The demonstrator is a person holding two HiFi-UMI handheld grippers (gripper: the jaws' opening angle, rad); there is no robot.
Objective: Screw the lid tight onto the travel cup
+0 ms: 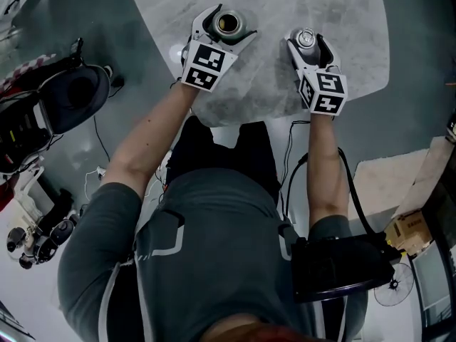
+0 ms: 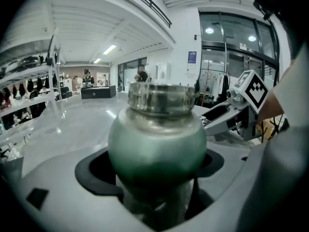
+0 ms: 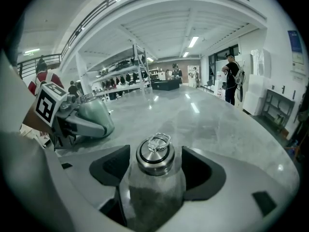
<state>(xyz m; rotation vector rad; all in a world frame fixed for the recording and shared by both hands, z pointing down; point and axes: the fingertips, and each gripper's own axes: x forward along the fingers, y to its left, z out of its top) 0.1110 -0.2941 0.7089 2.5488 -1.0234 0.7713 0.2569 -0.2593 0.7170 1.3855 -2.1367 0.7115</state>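
My left gripper (image 1: 226, 21) is shut on the travel cup (image 1: 228, 23), a green-bodied cup with a steel threaded rim and an open mouth that faces up. In the left gripper view the cup (image 2: 157, 139) fills the space between the jaws. My right gripper (image 1: 306, 40) is shut on the steel lid (image 1: 306, 38), which has a small ring on top. That lid (image 3: 155, 156) sits upright between the jaws in the right gripper view. Cup and lid are side by side and apart, above the grey marble table (image 1: 285, 84). The cup (image 3: 94, 120) shows to the left of the lid.
The table's rounded near edge (image 1: 235, 120) is just in front of the person's body. A dark chair and equipment (image 1: 68, 102) stand on the floor at left, a cardboard box (image 1: 410, 228) at right. A black pack (image 1: 342, 266) hangs at the person's hip.
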